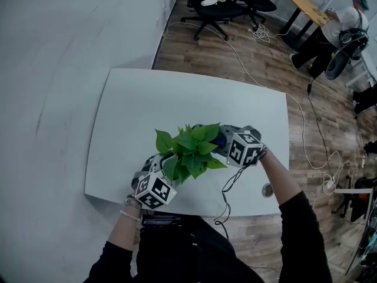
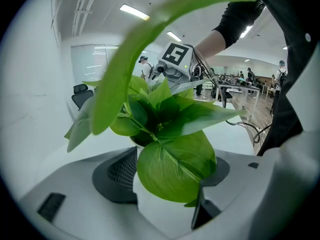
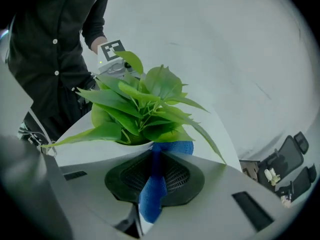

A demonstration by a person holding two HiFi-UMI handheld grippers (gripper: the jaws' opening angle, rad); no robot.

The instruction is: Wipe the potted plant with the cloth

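Observation:
A leafy green plant [image 1: 189, 151] in a white pot [image 3: 131, 149] stands near the front edge of the white table [image 1: 177, 99]. My left gripper [image 2: 161, 194] comes at it from the near left, jaws wide on either side of the pot [image 2: 131, 145]. A big leaf [image 2: 175, 166] hides most of the contact. My right gripper [image 3: 156, 184] is shut on a blue cloth [image 3: 153, 193]. The cloth's far end rests against the pot's rim under the leaves. In the head view the cloth [image 1: 219, 139] shows blue at the plant's right, beside the right gripper's marker cube [image 1: 244, 149].
A small round object [image 1: 268, 189] lies on the table near its front right corner. A cable [image 1: 227, 196] hangs from the right gripper over the front edge. Beyond the table are black office chairs [image 1: 215, 7], floor cables [image 1: 306, 128] and a person [image 1: 341, 25] at a far desk.

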